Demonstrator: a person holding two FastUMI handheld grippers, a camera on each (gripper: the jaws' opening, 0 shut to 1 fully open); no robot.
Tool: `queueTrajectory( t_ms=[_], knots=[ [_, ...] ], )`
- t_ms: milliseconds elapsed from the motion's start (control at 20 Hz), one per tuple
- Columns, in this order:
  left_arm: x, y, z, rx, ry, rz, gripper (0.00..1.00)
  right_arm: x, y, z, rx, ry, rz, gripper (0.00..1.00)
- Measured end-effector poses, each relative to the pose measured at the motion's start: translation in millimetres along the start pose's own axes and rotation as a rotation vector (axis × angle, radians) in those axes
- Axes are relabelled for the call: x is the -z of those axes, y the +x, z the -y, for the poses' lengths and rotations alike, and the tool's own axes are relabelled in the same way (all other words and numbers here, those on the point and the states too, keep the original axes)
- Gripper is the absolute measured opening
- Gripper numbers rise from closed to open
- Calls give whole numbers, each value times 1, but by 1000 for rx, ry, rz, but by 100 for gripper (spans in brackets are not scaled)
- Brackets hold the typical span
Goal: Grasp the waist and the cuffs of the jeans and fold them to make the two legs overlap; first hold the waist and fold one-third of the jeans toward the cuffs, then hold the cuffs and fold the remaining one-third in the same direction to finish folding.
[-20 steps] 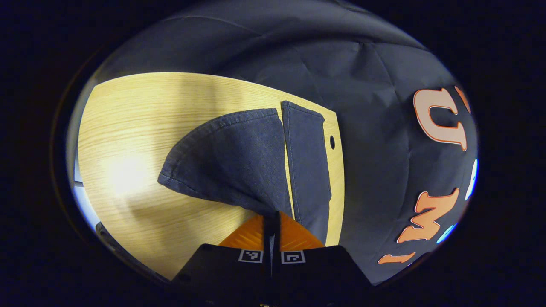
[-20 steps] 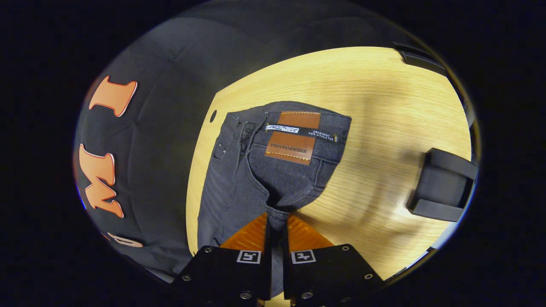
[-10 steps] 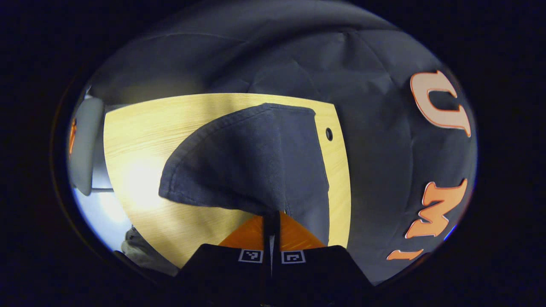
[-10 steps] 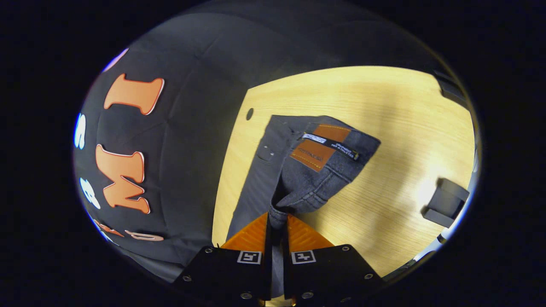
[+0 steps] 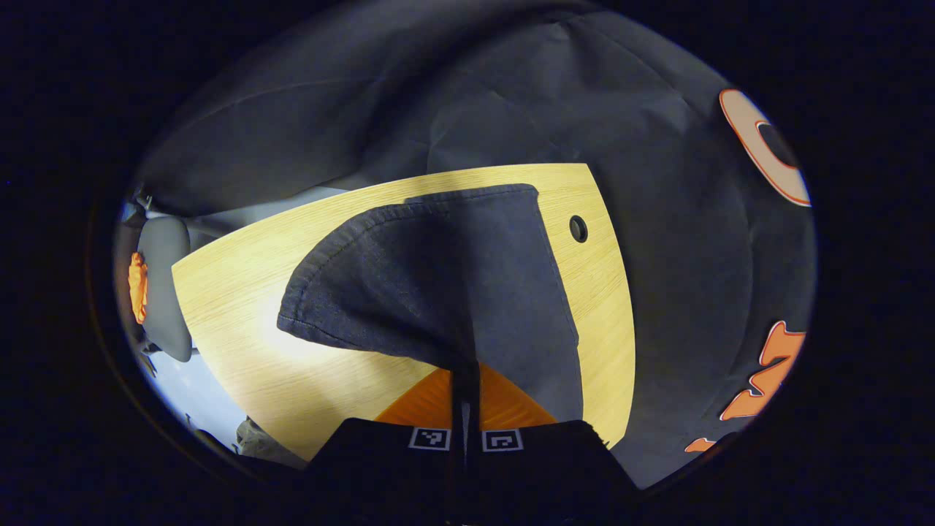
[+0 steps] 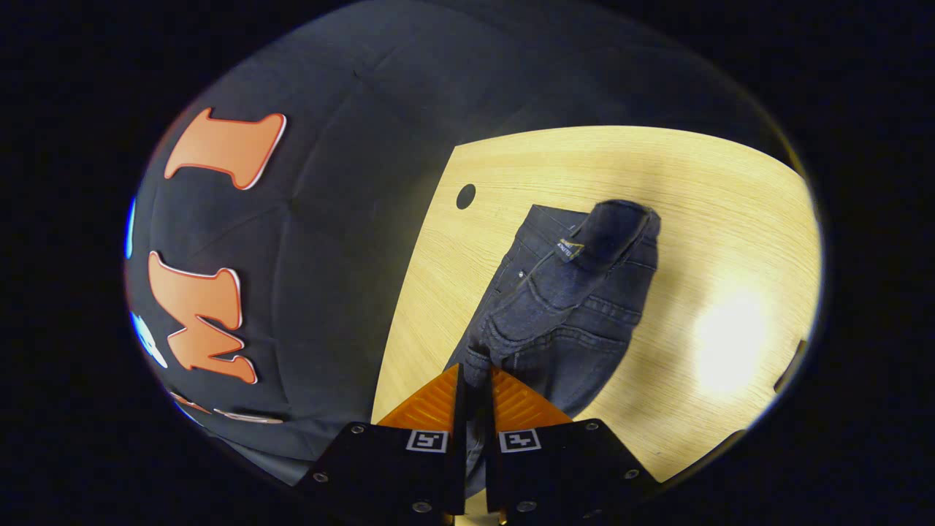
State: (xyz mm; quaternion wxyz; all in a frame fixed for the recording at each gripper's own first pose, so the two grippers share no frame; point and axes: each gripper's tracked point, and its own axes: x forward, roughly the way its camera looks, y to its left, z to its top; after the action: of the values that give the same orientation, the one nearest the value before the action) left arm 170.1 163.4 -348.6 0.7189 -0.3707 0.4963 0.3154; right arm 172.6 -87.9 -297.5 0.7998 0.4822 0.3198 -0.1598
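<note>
You had the dark denim jeans [image 5: 445, 292] partly lifted off the pale wooden table [image 5: 241, 285] — one hemmed cuff [image 5: 343, 332] fanned out over the leg beneath. At the other end, the waist [image 6: 584, 241] was turned over onto itself, its seams and back pocket showing.

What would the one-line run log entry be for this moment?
stage: legs-overlap fold | left gripper: shut on dark denim jeans at cuff end | right gripper: shut on jeans at waist end | light wooden table: under jeans

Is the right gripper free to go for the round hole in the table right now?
Probably not. The right gripper is shut on the jeans, which hang from it over the table. The hole itself lies bare, beside the cloth.
</note>
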Motion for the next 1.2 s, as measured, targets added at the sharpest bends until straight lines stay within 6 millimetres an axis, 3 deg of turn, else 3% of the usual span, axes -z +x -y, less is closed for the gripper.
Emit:
queueTrajectory(
  t_ms=[300,400,550,650,700,750,900,1050,1200],
  knots=[
    [-31,54,79,-80,102,-22,1,-25,73,-21,87,-58,-28,11],
    [-42,79,103,-101,144,-26,1,-29,100,-17,126,-47,-34,11],
    [-62,113,127,-108,204,-18,10,-31,124,-10,201,-25,-38,11],
    [-79,125,142,-92,256,32,55,-29,127,-12,204,-32,-50,11],
    [-88,123,149,-80,292,48,77,-30,127,-23,156,-38,-41,11],
    [-88,119,160,-53,316,65,100,-34,124,-38,98,-49,-29,33],
    [-86,106,180,67,314,103,98,-44,100,-64,18,-104,18,99],
    [-57,67,198,221,308,101,99,-36,49,-64,4,-195,35,98],
    [-32,39,187,299,334,103,99,-33,1,-57,-46,-199,71,98]
  ],
)
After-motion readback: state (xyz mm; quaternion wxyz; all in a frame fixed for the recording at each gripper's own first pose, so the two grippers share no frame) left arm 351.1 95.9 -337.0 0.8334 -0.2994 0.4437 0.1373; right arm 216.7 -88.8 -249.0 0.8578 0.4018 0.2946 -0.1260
